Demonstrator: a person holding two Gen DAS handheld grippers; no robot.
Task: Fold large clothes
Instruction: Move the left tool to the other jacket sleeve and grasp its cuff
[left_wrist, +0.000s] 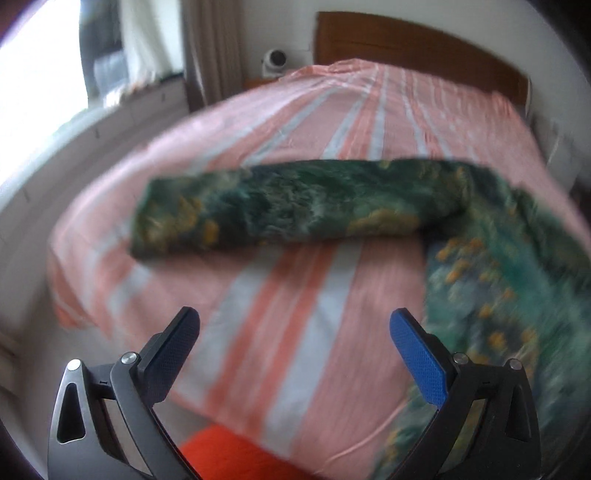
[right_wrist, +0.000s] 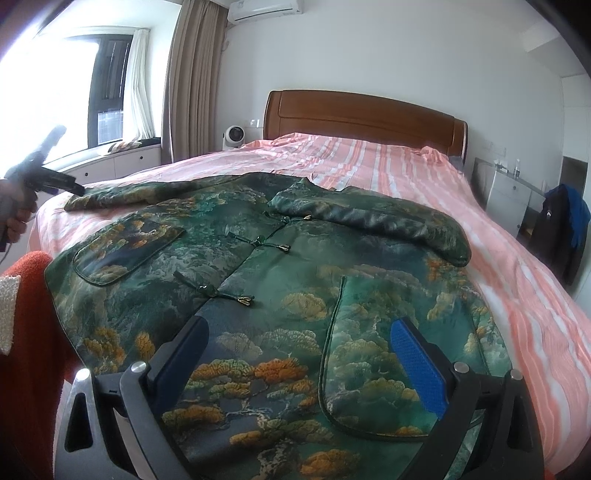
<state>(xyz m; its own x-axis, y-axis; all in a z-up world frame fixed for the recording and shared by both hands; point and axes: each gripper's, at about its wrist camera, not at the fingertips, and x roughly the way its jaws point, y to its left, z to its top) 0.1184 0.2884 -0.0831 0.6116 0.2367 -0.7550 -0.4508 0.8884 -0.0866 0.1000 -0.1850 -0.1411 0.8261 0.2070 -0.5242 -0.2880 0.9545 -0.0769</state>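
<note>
A green jacket (right_wrist: 280, 295) with orange tree print and knot buttons lies front-up on the pink striped bed (right_wrist: 406, 173). Its right sleeve (right_wrist: 384, 221) is folded across the chest. Its left sleeve (left_wrist: 295, 206) stretches out sideways on the bedsheet. My left gripper (left_wrist: 295, 332) is open and empty, above the bedsheet in front of that sleeve; it also shows in the right wrist view (right_wrist: 55, 181) by the sleeve's cuff. My right gripper (right_wrist: 299, 343) is open and empty above the jacket's lower front.
A wooden headboard (right_wrist: 365, 118) stands at the far end. A small white fan (right_wrist: 233, 136) sits beside it. A window ledge with drawers (right_wrist: 122, 162) runs along the left. A chair with dark clothes (right_wrist: 561, 225) stands at the right. An orange sleeve (right_wrist: 33, 332) is at the left.
</note>
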